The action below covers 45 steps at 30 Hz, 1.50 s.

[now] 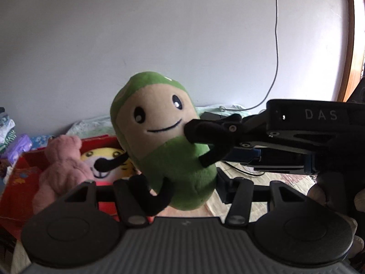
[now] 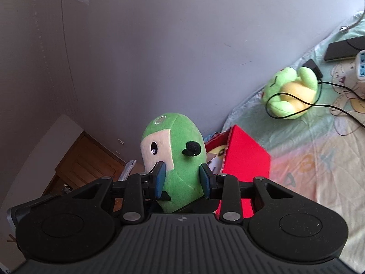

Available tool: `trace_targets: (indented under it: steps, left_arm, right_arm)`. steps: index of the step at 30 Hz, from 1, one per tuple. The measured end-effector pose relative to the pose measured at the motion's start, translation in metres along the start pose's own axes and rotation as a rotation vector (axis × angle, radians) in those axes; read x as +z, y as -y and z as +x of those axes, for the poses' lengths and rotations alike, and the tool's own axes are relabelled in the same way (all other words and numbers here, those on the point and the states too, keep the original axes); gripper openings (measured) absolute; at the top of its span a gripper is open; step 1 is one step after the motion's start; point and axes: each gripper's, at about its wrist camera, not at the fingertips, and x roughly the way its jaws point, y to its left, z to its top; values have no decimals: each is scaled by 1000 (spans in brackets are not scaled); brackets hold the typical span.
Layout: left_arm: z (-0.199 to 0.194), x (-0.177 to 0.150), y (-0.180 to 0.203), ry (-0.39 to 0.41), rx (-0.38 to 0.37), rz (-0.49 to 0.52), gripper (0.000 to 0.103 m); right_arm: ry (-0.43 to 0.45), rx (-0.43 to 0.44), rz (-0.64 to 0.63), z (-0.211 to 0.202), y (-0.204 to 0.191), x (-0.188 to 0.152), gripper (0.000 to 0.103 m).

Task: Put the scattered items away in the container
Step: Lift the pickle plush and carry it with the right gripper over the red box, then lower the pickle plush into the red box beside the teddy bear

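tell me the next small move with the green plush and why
Probably carry the green smiling plush over the red box and open the right gripper. Its blue pads clamp the toy's sides, the toy hangs in the air, and the box already holds a pink plush.

I'm looking at a bed (image 2: 319,159) with a pale cartoon-print sheet. On it sits a red box (image 2: 246,157) near the wall, a green frog plush (image 2: 289,91) lying well apart from it, black cables (image 2: 330,106) trailing over the frog, and a white power strip (image 2: 360,66) at the edge.
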Motion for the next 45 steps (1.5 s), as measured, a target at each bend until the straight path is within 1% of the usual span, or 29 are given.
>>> trace_targets:
  steps: [4,8,14,19,22,25,27,31,32,33,36,39,42,45]
  left_arm:
    - [-17,1,-38,28,62,9,54]
    - [-29,1,-86,30,105,6,54]
    - [-31,-6,-158,4,181,38,54]
    - [-19,-21,-210,-55,163,36,54]
    - [-5,-31,-233,-80,138,35,55]
    - [10,-41,-243,-126,137,68,55]
    - [17,-48,-246,-154,112,74,56]
    - [21,-59,-247,-181,88,84,61]
    - [23,-62,-249,-181,86,84,65]
    - [24,-63,-252,-176,83,79,66]
    - [23,-64,-255,-170,57,60,70]
    - [21,-66,-256,-158,40,45,71]
    - [22,-65,-257,-158,24,27,69]
    - [21,-65,-252,-144,32,50,67]
  right_arm:
    - [-5,47,2,36,-21,-7,35]
    - [-7,82,11,81,-41,-20,36]
    - [-20,113,45,151,-61,-46,36]
    - [-30,81,88,202,-61,-71,36]
    - [-21,45,79,219,-57,-83,36]
    - [-23,-16,52,231,-54,-93,36]
    - [-23,-65,29,236,-52,-98,35]
    - [-39,-150,-35,240,-56,-103,34]
    - [-53,-179,-57,243,-58,-104,33]
    - [-64,-202,-80,245,-60,-105,32]
    - [-64,-239,-124,247,-64,-108,33]
    - [-66,-268,-135,254,-64,-106,32]
    - [-67,-321,-158,261,-71,-105,31]
    - [-70,-389,-175,261,-79,-110,31]
